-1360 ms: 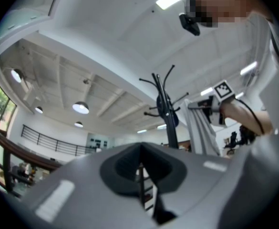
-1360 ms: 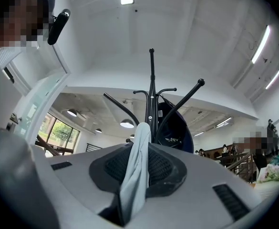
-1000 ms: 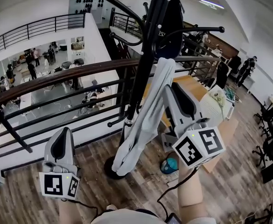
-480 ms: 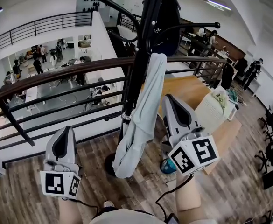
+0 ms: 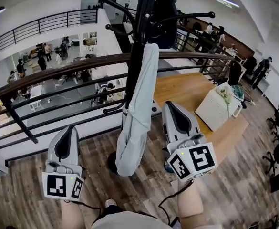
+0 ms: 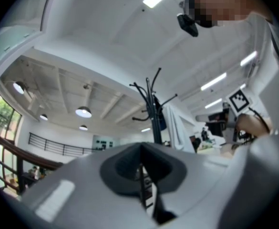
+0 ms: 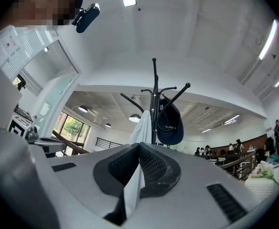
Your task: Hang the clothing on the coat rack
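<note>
Hanging on the black coat rack ahead of me is the pale grey clothing, draped from an upper hook and falling straight down along the pole. A dark cap sits on a hook just to its right. I hold both claws low on the near side. The left gripper is well left of the cloth, its jaws pressed together on nothing. The right gripper is just right of the cloth and apart from it, jaws likewise closed and empty. Beyond the rack runs a dark railing, past the wood floor
</note>
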